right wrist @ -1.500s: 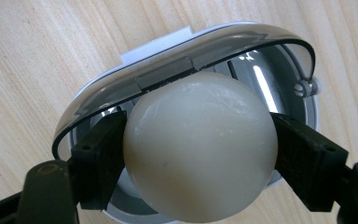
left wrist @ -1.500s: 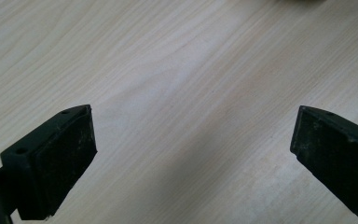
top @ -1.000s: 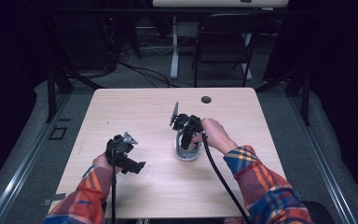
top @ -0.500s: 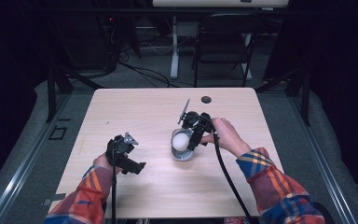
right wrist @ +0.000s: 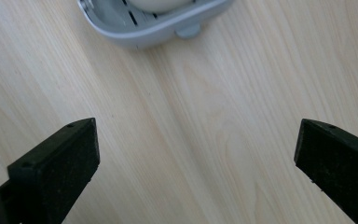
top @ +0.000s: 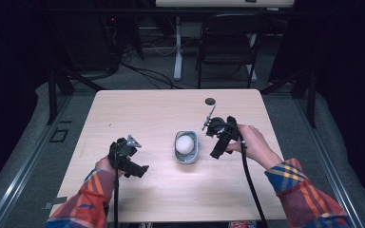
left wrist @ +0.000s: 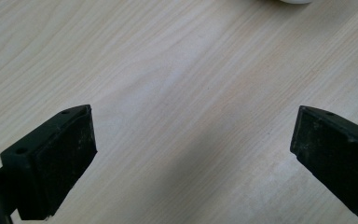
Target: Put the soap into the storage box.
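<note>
A: Centre of tabletop [top: 138, 109]: white egg-shaped object [top: 185, 143], seated in a grey dish [top: 186, 156] with slotted floor. Dish lying flat on the pale wood, long axis running away from the near edge.

B: Same dish [right wrist: 144, 32] at the top edge of the right gripper view, rim and a small tab toward the camera, white object [right wrist: 156, 4] inside. White rim of something at the top edge of the left gripper view; too little visible to identify.

A: Right tool [top: 218, 153]: just beside the dish on its right, apart from it, tilted down toward the wood. Jaws spread wide after just opening; bare wood between them, nothing held.

B: Left tool [top: 140, 170]: well apart from the dish, near the front left of the tabletop. Jaws likewise wide, only wood grain between them.

A: Held in each case by a hand in a plaid sleeve [top: 309, 194]; black cable [top: 249, 183] trailing from the right tool toward the near edge.

B: Beyond the tabletop: small dark round hole [top: 210, 101] near the far edge, folding chair [top: 228, 42] on the floor behind.
</note>
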The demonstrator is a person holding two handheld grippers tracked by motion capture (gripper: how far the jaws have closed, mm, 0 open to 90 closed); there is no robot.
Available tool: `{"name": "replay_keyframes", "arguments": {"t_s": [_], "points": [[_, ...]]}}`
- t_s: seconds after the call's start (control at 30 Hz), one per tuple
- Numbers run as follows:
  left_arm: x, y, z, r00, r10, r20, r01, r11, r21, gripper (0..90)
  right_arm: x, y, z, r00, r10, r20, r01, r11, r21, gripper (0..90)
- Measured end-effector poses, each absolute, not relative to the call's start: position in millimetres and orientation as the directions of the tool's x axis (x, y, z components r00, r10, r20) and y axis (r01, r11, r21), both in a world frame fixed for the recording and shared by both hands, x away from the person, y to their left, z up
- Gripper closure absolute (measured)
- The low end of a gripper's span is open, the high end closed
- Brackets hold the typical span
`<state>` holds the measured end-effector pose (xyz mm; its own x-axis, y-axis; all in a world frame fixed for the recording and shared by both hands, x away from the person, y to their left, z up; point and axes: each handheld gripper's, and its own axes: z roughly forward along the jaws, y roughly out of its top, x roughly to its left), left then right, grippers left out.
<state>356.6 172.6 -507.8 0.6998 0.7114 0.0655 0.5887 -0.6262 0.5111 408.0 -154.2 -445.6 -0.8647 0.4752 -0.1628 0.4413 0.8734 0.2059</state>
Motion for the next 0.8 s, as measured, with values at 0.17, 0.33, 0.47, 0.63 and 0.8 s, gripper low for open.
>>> {"name": "replay_keyframes", "arguments": {"t_s": [0.17,0.33,0.47,0.63,0.8], "points": [[356.4,171.4,-509.0,0.703,0.708,0.068,0.587,-0.631,0.507,0.1,399.9,-177.8,-454.6,-0.848,0.508,-0.152,0.471,0.854,0.222,0.0],[356.4,170.7,-509.9,0.702,0.709,0.065,0.589,-0.629,0.507,0.1,393.4,-197.5,-463.8,-0.836,0.526,-0.156,0.498,0.847,0.188,0.0],[356.8,170.3,-510.0,0.704,0.707,0.066,0.589,-0.633,0.502,0.1,386.6,-210.2,-474.7,-0.828,0.540,-0.148,0.514,0.838,0.182,0.0],[357.1,169.7,-510.3,0.709,0.702,0.066,0.586,-0.639,0.498,0.1,378.2,-223.3,-491.7,-0.826,0.541,-0.158,0.522,0.840,0.145,0.0],[357.1,169.5,-510.5,0.709,0.702,0.065,0.586,-0.638,0.499,0.1,367.3,-236.3,-513.8,-0.821,0.552,-0.148,0.532,0.833,0.154,0.0]]}}
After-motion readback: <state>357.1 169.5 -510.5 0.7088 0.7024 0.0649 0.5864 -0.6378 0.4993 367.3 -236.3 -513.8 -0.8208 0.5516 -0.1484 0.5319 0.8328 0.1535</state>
